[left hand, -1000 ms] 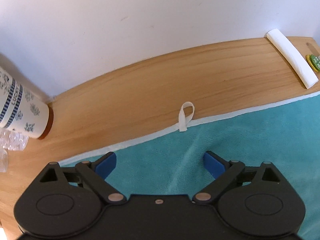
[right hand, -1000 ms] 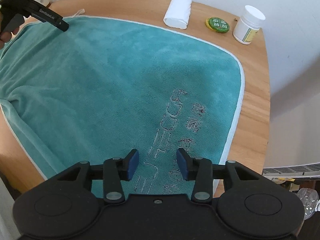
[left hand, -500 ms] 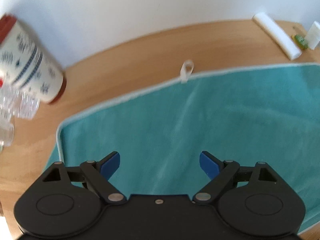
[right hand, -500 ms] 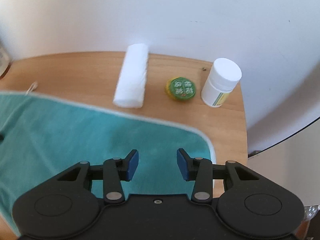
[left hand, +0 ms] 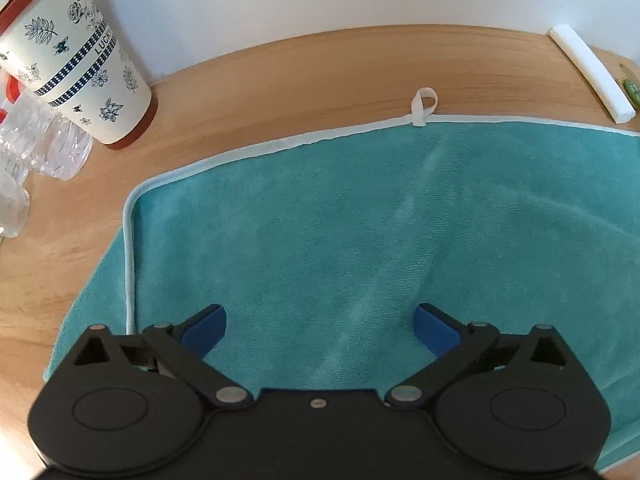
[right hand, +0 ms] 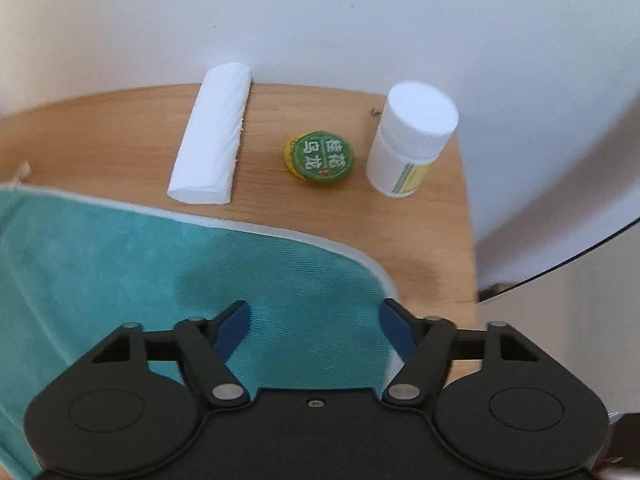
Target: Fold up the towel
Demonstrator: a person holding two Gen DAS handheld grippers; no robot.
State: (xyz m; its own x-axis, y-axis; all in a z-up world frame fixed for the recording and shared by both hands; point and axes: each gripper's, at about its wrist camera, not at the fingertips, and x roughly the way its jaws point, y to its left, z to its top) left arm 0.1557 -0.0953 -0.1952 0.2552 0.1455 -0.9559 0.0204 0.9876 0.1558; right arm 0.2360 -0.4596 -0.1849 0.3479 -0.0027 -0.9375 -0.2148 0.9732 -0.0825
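One teal towel (left hand: 360, 220) on bench (left hand: 280, 80). One cup (left hand: 76, 64), band reads "LUCKY". One white bottle (right hand: 412, 136). Left hand-held gripper (left hand: 320, 324), right hand-held gripper (right hand: 316, 320): both spread wide, empty.

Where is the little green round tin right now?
In the right wrist view the green tin sits on the wooden table, between the white roll on its left and the white bottle on its right, beyond the teal towel.

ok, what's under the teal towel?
The teal towel lies flat on the wooden table, which shows bare all around its white trim. Whatever sits beneath the cloth is covered; no bulge suggests anything there.
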